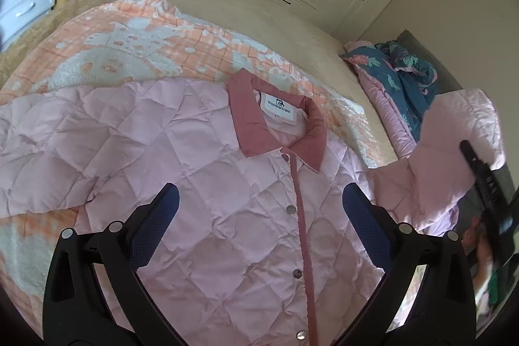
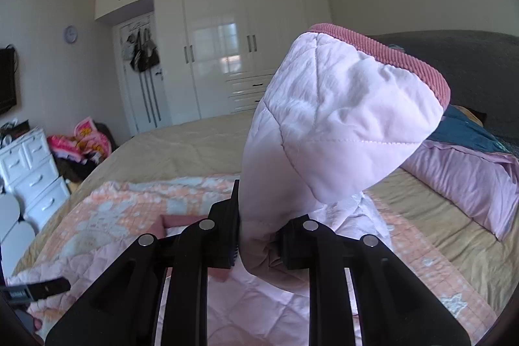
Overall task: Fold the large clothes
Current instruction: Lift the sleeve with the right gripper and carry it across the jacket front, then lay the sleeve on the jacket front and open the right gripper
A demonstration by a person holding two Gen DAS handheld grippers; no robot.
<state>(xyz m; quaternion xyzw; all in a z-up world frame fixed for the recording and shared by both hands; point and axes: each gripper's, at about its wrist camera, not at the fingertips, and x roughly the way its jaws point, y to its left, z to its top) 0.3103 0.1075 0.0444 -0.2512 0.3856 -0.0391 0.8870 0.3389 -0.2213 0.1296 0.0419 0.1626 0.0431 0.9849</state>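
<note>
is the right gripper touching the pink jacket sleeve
Touching. In the right wrist view the right gripper has its jaws shut on the sleeve, with the quilted fabric pinched between them and the cuff standing up above.

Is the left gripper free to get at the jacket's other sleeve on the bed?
Probably yes. The left gripper is open and empty above the jacket; the flat sleeve lies uncovered beside it, nothing between.

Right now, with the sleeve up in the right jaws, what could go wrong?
1. The right gripper pinches the sleeve low; the cuff flops above and may land crooked.
2. The left gripper hangs open above the jacket, so pulling the sleeve could drag the body across the blanket.
</note>
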